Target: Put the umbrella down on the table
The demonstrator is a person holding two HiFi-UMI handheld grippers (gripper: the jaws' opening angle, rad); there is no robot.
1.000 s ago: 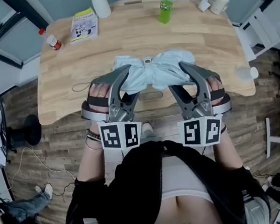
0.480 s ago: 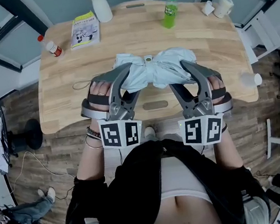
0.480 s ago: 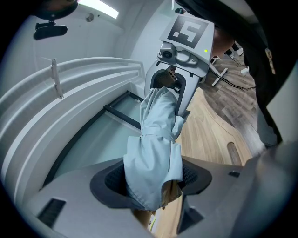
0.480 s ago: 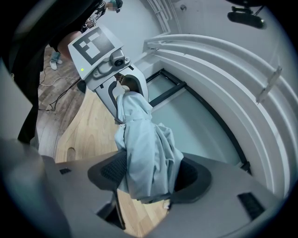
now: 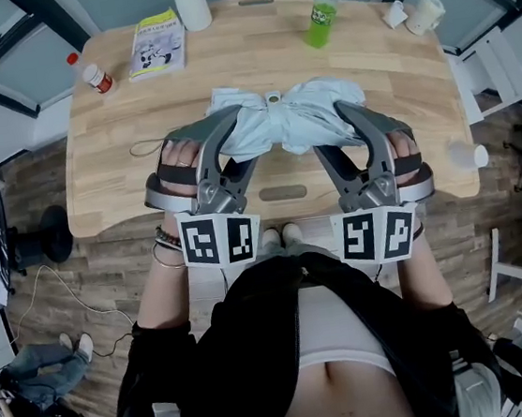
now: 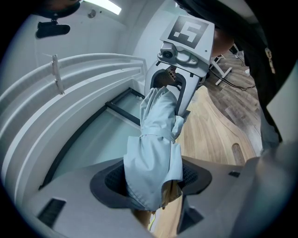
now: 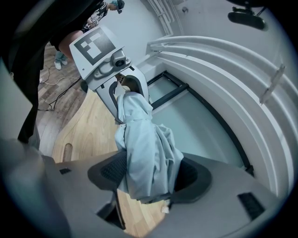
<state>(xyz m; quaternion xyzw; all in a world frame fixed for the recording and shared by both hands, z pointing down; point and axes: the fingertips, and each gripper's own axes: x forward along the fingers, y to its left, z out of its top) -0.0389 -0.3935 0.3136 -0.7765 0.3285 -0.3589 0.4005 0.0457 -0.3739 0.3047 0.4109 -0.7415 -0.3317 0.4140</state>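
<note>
Left tongs (image 6: 151,179) and right tongs (image 7: 149,174) have edged forward, each clamped wide on one end of the folded pale-blue umbrella (image 5: 279,125), now farther in over the desk (image 5: 137,124). Its long axis runs level, side to side, along the near edge. It appears clear of the wood, so lowering remains.

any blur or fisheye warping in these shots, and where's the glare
Head view: sharp, though the table edges bow with lens curve. Left gripper view: strong fisheye, black rim, ceiling light blown out, umbrella crisp. Right gripper view: same warping and dark rim, nearest jaw surfaces soft.
</note>
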